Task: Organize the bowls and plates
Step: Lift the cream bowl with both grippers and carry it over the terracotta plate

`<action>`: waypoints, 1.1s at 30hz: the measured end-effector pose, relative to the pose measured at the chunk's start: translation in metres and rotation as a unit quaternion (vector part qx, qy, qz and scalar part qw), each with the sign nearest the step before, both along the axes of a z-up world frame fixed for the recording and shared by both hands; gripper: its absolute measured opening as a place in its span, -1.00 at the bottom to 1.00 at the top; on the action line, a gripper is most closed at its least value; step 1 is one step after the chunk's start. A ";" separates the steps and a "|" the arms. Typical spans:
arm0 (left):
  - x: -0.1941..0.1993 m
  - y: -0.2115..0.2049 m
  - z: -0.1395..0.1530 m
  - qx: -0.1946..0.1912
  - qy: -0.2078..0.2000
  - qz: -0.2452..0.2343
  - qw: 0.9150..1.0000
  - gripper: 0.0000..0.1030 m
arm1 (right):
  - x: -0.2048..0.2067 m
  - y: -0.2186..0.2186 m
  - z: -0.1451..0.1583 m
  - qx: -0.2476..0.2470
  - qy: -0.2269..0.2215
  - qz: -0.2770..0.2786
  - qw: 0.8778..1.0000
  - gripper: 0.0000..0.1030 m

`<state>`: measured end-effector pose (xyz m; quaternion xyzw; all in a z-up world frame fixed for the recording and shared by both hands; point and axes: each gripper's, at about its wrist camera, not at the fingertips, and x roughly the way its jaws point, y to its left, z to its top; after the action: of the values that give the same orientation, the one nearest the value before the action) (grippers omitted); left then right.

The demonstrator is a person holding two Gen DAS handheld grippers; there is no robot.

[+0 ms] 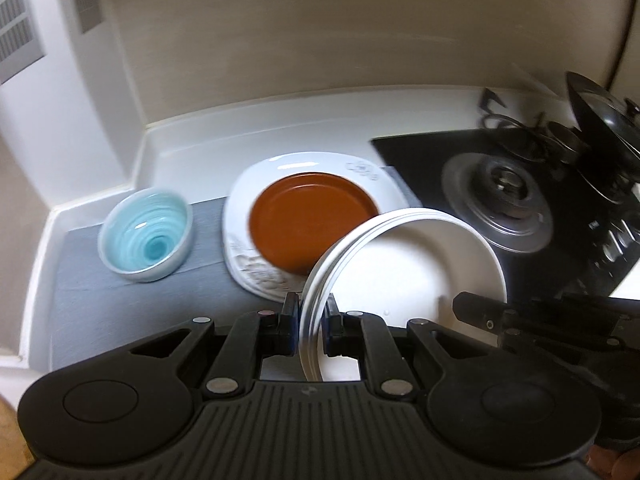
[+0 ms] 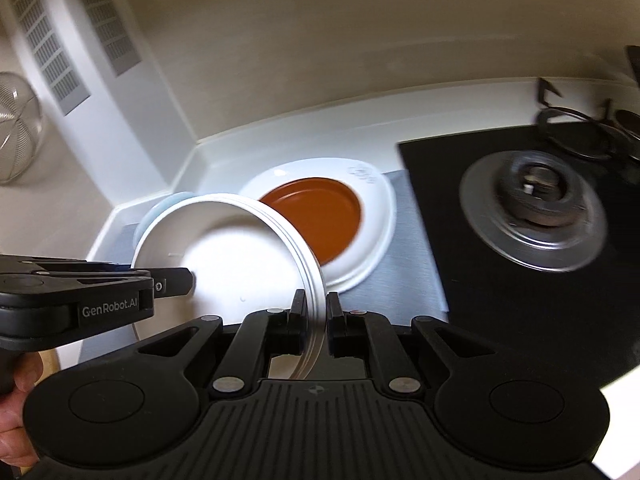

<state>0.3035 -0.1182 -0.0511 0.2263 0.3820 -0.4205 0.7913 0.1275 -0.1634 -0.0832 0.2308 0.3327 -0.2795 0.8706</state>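
A plain white plate (image 1: 400, 264) (image 2: 240, 256) hangs tilted above the counter, held between both grippers by opposite sides of its rim. My left gripper (image 1: 311, 304) is shut on one edge, and it shows from the side in the right wrist view (image 2: 176, 280). My right gripper (image 2: 316, 302) is shut on the other edge, reaching in at the right of the left wrist view (image 1: 476, 308). Beyond it, a brown plate (image 1: 312, 220) (image 2: 320, 216) rests on a larger patterned white plate (image 1: 320, 162) (image 2: 380, 216). A pale blue bowl (image 1: 148, 236) (image 2: 168, 204) stands to the left, mostly hidden in the right wrist view.
The dishes sit on a grey mat (image 1: 120, 300) (image 2: 416, 264) in the counter's back corner. A black gas stove (image 1: 504, 200) (image 2: 532, 208) lies to the right, with a dark pan lid (image 1: 600, 128) at its far side. A wire strainer (image 2: 16, 140) stands far left.
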 end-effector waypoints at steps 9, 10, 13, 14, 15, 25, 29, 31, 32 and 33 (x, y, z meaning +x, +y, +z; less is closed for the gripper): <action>-0.016 -0.017 -0.001 0.005 0.002 -0.049 0.999 -0.77 | -0.029 -0.005 0.000 -0.003 0.000 -0.044 0.999 -0.81; -0.017 -0.018 -0.001 0.005 0.003 -0.052 0.999 -0.77 | -0.031 -0.005 0.000 -0.003 0.000 -0.048 0.999 -0.81; -0.017 -0.021 -0.002 0.008 0.008 -0.063 0.998 -0.77 | -0.035 -0.006 0.000 -0.004 0.001 -0.059 0.998 -0.81; -0.017 -0.023 -0.003 0.008 0.009 -0.066 0.998 -0.77 | -0.035 -0.007 0.001 -0.004 0.001 -0.062 0.998 -0.81; -0.017 -0.024 -0.003 0.009 0.009 -0.069 0.998 -0.77 | -0.035 -0.008 0.001 -0.005 0.001 -0.065 0.998 -0.81; 0.013 -0.022 -0.003 0.013 0.021 -0.066 0.998 -0.77 | -0.014 -0.011 0.006 -0.015 -0.002 -0.058 0.998 -0.81; 0.039 -0.025 -0.007 0.015 0.030 -0.051 0.998 -0.77 | 0.012 -0.018 0.004 -0.012 0.007 -0.043 0.999 -0.80; 0.053 -0.027 -0.010 0.015 0.037 -0.044 0.998 -0.78 | 0.026 -0.021 0.003 -0.015 0.011 -0.032 0.999 -0.80; 0.060 -0.029 -0.012 0.014 0.040 -0.041 0.998 -0.79 | 0.033 -0.023 0.003 -0.017 0.015 -0.027 0.999 -0.80; 0.067 -0.032 -0.014 0.015 0.043 -0.035 0.998 -0.80 | 0.040 -0.025 0.002 -0.020 0.019 -0.021 0.999 -0.80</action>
<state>0.3700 -0.1498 -0.0653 0.2335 0.4137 -0.4515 0.7553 0.1670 -0.1887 -0.0815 0.2154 0.3386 -0.3089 0.8623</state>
